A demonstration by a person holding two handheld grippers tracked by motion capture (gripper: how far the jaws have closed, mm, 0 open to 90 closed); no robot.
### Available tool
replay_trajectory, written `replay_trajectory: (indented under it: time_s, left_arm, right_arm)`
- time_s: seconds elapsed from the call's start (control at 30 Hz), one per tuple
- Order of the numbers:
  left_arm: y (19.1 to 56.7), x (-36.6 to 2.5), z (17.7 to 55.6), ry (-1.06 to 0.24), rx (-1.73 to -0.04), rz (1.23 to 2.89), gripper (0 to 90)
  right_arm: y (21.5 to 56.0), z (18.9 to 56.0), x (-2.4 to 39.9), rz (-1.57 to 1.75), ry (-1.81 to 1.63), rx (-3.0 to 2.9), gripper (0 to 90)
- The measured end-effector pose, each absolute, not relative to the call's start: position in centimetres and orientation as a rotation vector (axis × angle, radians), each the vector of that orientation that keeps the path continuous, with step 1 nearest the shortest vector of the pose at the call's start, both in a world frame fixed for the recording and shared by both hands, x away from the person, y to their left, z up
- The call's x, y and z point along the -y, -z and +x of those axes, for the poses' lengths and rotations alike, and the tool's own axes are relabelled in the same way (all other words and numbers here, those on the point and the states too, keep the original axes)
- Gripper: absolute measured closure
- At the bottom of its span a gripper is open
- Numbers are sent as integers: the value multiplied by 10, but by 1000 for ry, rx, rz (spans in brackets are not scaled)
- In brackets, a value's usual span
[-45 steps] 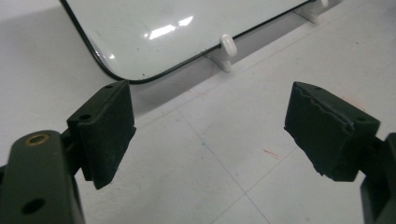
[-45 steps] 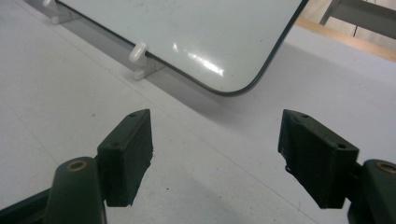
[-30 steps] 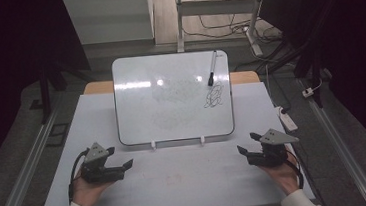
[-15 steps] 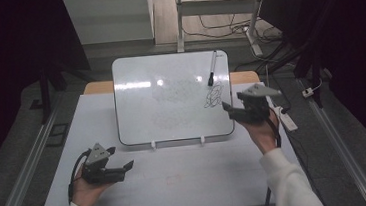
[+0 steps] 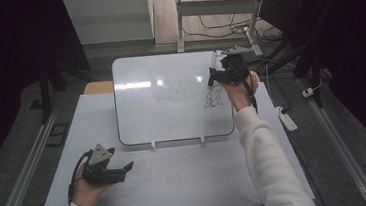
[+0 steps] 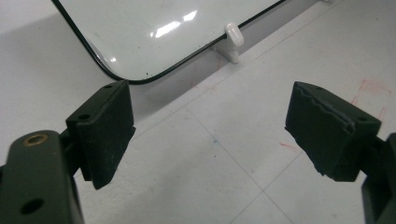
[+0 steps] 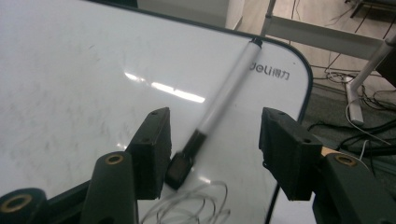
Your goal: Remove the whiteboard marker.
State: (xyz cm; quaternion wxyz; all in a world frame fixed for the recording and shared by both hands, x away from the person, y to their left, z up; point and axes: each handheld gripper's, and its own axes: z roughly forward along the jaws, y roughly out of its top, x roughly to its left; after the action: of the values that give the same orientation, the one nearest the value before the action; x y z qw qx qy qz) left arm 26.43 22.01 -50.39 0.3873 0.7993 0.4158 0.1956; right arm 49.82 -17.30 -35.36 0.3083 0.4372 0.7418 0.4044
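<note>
**Right tool closes in on the marker at the whiteboard's far corner**

The right tool (image 5: 214,75) has reached over the whiteboard (image 5: 171,101) to the marker (image 7: 219,109), which lies on the board near its far right corner, just above a scribble (image 5: 214,96) of dark loops. In the right gripper view the marker runs slantwise between the two jaws, its dark capped end touching or all but touching the left jaw, while the other jaw stands apart from it. The jaws have just been closing, with the marker between them, but the pads do not yet press on it from both sides, so the marker is framed and not gripped.

The left tool (image 5: 121,167) rests low over the bench (image 5: 188,183), near the person's side and in front of the board's lower left corner. Its jaws stand wide with nothing between them.

By my reading the reach is done and the grasp is only begun. What is left is to finish the squeeze, lift the marker off the board, and then put it to use. The slant of the marker could let it roll or pivot as the jaws meet it.
</note>
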Motion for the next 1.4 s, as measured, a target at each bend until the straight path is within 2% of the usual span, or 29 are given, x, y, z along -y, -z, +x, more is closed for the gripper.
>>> replay_trajectory:
  time_s: [0.37,0.57,1.1,1.4]
  left_arm:
    - [506,-220,265,-512,-1056,2058,160]
    - [507,-221,265,-521,-1062,2064,160]
    - [509,-223,266,-536,-1075,2073,158]
    - [510,-224,266,-541,-1080,2074,158]
  right_arm:
    - [355,524,161,1199,-1039,-1877,574]
    - [360,532,160,1221,-1019,-1865,610]
    - [362,534,148,1244,-1094,-1842,783]
    - [363,534,148,1285,-1171,-1818,804]
